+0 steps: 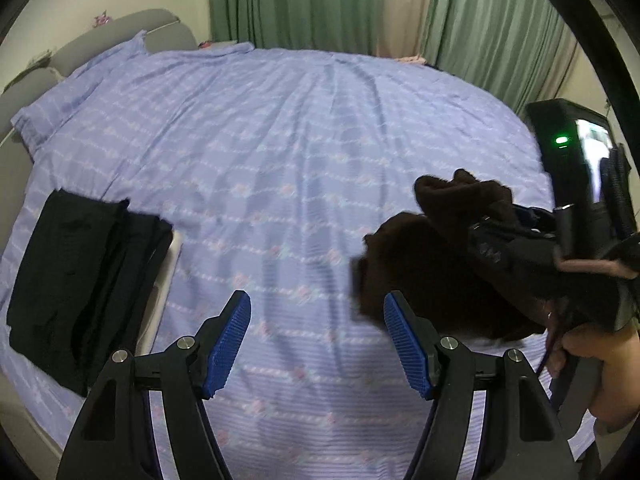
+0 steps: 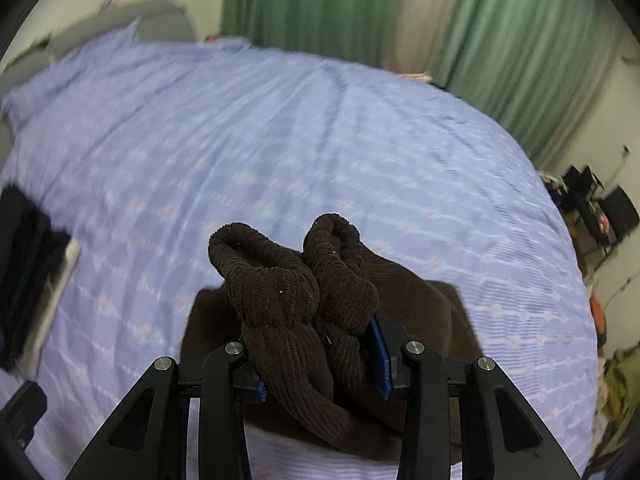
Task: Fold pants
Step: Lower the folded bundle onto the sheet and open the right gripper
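Dark brown corduroy pants [image 2: 304, 304] hang bunched in my right gripper [image 2: 320, 356], which is shut on their ribbed waistband above the bed. The same pants [image 1: 432, 264] show at the right of the left wrist view, held up by the right gripper [image 1: 520, 240]. My left gripper [image 1: 318, 332] is open and empty, with blue pads [image 1: 228, 344] wide apart, low over the bedsheet to the left of the pants.
A lilac patterned bedsheet [image 1: 280, 140] covers the bed. A stack of folded black clothes [image 1: 80, 280] lies at the left, also seen in the right wrist view [image 2: 24, 276]. Green curtains [image 2: 340, 4] hang behind. Chairs and clutter [image 2: 600, 208] stand at the right.
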### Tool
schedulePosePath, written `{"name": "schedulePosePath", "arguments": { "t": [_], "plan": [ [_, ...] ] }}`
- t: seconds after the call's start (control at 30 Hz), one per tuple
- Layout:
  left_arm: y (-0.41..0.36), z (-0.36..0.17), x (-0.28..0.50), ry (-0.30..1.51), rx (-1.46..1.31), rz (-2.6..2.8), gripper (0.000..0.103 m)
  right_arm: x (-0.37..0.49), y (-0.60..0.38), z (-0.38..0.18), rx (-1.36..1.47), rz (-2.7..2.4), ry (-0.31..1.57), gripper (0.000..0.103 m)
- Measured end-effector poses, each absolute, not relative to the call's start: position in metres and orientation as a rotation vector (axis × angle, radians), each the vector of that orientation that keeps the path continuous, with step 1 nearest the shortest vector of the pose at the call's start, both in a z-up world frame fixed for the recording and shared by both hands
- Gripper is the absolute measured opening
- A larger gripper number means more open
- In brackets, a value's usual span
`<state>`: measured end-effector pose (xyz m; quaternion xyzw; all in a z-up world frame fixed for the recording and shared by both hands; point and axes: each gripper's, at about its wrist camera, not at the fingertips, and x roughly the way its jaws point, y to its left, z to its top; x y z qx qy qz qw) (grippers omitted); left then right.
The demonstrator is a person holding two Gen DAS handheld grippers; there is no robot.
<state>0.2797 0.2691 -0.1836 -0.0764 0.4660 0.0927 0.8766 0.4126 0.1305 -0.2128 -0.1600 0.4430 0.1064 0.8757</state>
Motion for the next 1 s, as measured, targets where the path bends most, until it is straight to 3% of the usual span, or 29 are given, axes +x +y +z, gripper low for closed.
{"name": "schedulePosePath", "arguments": {
  "t": [0.07,0.17,0.2,0.23,0.47,0.73,1.0],
  "plan": [
    [0.276,-0.189,0.275,0.985,-0.153,0.215,0.068,0.407,0.147,-0.227,-0.398,0.222,0.948,0.044],
    [0.285,-0.193,0.268,0.997,-0.149,0.25,0.069,0.398,0.162,-0.241,-0.464,0.254,0.975,0.063],
    [0.289,-0.194,0.264,1.0,-0.153,0.265,0.069,0.396,0.164,-0.241,-0.462,0.281,0.98,0.081],
    [0.292,-0.194,0.262,1.001,-0.157,0.276,0.071,0.391,0.166,-0.241,-0.447,0.336,0.983,0.091],
    [0.296,-0.175,0.242,0.973,-0.177,0.313,0.074,0.357,0.166,-0.205,-0.421,0.416,0.917,0.091],
    [0.245,-0.131,0.248,0.84,-0.186,0.104,0.077,0.334,0.064,-0.152,-0.158,0.343,0.843,0.091],
    [0.175,-0.151,0.32,0.853,-0.076,-0.117,0.076,0.348,-0.058,-0.183,0.12,0.147,0.922,0.091]
  ]
}}
